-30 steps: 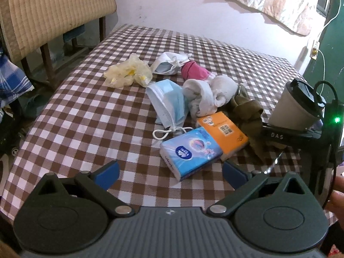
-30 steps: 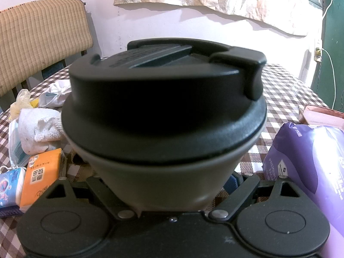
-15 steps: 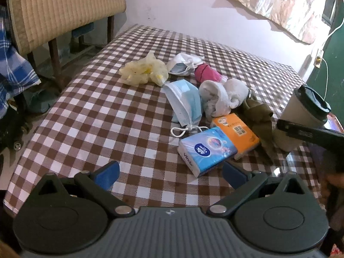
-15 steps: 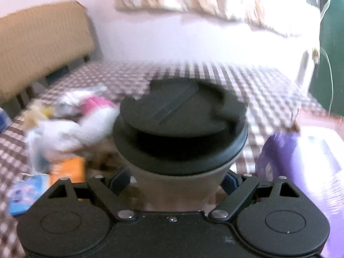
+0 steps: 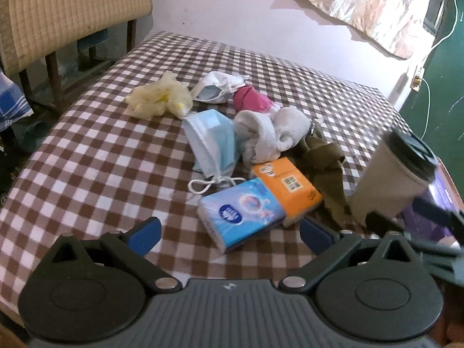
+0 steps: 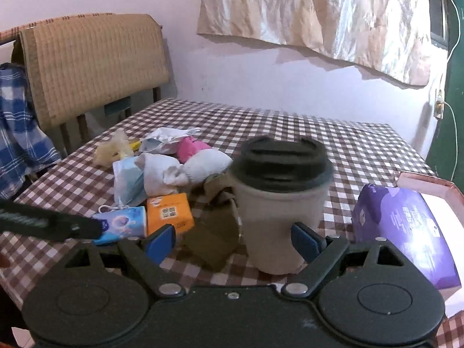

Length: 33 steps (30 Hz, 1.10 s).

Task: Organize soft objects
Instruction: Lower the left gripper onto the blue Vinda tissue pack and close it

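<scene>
Brown-and-white checked cloth is covering the tabletop in the left wrist view, where the left gripper is hovering with fingers spread before a blue tissue pack, an orange tissue pack touching it, a blue face mask and white socks. From the right wrist, the right gripper is holding its fingers spread just beside a lidded cup standing upright, with a purple packet lying in a pink box to its right.

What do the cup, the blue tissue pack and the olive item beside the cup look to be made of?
Cup: matte beige body, likely paper or plastic, under a black plastic-looking lid.
Blue tissue pack: glossy printed plastic film, judging by the sheen.
Olive item: soft matte fabric, crumpled in folds.
</scene>
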### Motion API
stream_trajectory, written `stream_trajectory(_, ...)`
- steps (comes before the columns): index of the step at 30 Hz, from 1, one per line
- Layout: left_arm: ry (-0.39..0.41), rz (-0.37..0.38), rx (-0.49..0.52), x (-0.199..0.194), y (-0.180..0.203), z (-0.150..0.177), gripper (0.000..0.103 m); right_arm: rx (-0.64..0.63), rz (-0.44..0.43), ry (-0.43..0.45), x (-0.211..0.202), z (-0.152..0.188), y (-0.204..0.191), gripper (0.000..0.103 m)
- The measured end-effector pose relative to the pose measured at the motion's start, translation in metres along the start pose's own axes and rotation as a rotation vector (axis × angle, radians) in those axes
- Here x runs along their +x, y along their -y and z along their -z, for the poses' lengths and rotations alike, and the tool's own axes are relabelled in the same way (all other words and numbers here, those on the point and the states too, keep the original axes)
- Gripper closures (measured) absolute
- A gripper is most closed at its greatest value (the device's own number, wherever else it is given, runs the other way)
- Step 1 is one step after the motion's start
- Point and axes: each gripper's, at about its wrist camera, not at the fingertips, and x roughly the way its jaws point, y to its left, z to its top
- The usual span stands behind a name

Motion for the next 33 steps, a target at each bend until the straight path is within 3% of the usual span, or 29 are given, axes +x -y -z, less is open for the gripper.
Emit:
stream_trajectory(9,-0.002,-0.058,-0.05,0.029,0.017,-0.012,0.0,0.001,-0.022,0.003,-0.011,0.007,-0.004,0.002)
stream_trajectory(12,-0.023,-0.116,-0.017,0.037,0.015,-0.007,0.0,-0.002,-0.025,0.008,-0.014,0.006,-0.005,0.002)
stream_trajectory(14,-0.039,-0.153,-0.013,0.041,0.005,-0.002,0.0,-0.003,-0.034,0.009,-0.015,0.006,-0.005,0.002)
stream_trajectory(17,-0.037,-0.115,-0.068,0.035,-0.02,0.002,0.0,-0.011,-0.04,0.003,-0.014,0.008,-0.006,0.002)
stream_trajectory(23,-0.011,-0.201,-0.042,0.018,-0.048,0.003,0.0,-0.006,-0.062,-0.013,-0.012,0.011,-0.007,0.002)
stream_trajectory(25,-0.007,-0.197,-0.054,0.011,-0.051,0.002,0.0,-0.01,-0.067,-0.013,-0.011,0.012,-0.008,0.002)
stream_trajectory(29,-0.017,-0.082,-0.087,0.007,-0.036,0.0,0.0,0.0,-0.078,-0.024,-0.008,0.011,-0.01,0.002)
stream_trajectory(33,-0.026,-0.092,-0.061,0.022,-0.011,-0.002,0.0,-0.014,-0.089,-0.028,-0.009,0.012,-0.014,0.002)
